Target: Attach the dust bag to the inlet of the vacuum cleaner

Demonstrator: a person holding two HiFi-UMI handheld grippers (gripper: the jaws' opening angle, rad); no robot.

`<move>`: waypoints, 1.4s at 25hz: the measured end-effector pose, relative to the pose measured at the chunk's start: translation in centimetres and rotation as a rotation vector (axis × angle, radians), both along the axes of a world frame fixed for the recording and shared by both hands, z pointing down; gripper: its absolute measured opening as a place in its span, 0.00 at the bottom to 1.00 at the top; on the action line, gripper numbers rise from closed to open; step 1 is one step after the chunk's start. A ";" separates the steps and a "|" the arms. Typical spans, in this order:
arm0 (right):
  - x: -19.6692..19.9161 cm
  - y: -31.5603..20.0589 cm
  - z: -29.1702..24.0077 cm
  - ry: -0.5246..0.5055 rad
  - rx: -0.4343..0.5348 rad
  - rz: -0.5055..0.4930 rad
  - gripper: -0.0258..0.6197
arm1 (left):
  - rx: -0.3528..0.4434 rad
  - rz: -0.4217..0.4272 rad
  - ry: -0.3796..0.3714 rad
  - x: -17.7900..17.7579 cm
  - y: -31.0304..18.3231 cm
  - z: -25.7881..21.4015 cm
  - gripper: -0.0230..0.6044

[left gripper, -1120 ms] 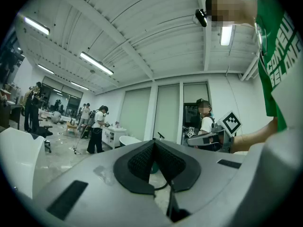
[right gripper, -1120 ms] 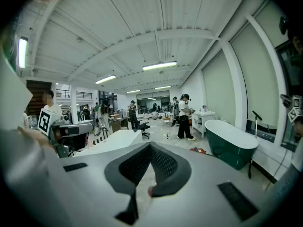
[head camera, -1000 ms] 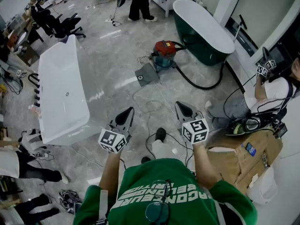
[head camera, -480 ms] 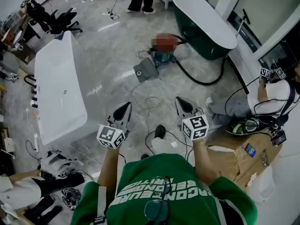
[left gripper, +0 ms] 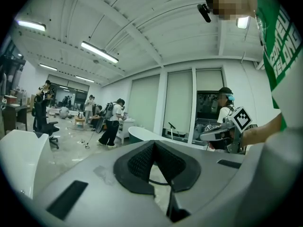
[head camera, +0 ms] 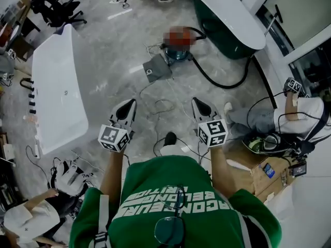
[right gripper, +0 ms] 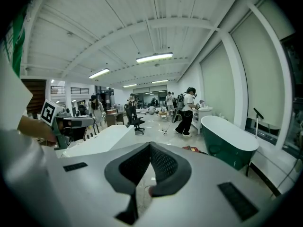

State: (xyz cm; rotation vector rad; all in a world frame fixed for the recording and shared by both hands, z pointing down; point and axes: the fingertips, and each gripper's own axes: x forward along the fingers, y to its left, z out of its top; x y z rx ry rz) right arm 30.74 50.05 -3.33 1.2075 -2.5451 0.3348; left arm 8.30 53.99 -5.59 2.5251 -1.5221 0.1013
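Jaws closed and empty on left gripper point(head camera: 126, 108) and right gripper point(head camera: 199, 107). Vacuum point(head camera: 177, 53) and bag point(head camera: 154, 67) lie upper centre. Loose cables point(head camera: 164, 107) in between risk snagging feet.

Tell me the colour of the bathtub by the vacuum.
The bathtub is dark green outside, white inside; right gripper view.
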 end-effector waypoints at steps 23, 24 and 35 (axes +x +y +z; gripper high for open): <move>-1.1 -15.9 4.0 0.026 -0.077 0.034 0.05 | -0.054 0.030 0.023 -1.2 -18.6 3.4 0.04; -1.9 -17.1 4.1 0.026 -0.076 0.039 0.05 | -0.053 0.041 0.026 -2.0 -20.1 3.6 0.04; -13.7 -31.3 5.1 0.004 -0.093 0.139 0.05 | -0.074 0.169 0.054 -12.8 -36.8 5.6 0.04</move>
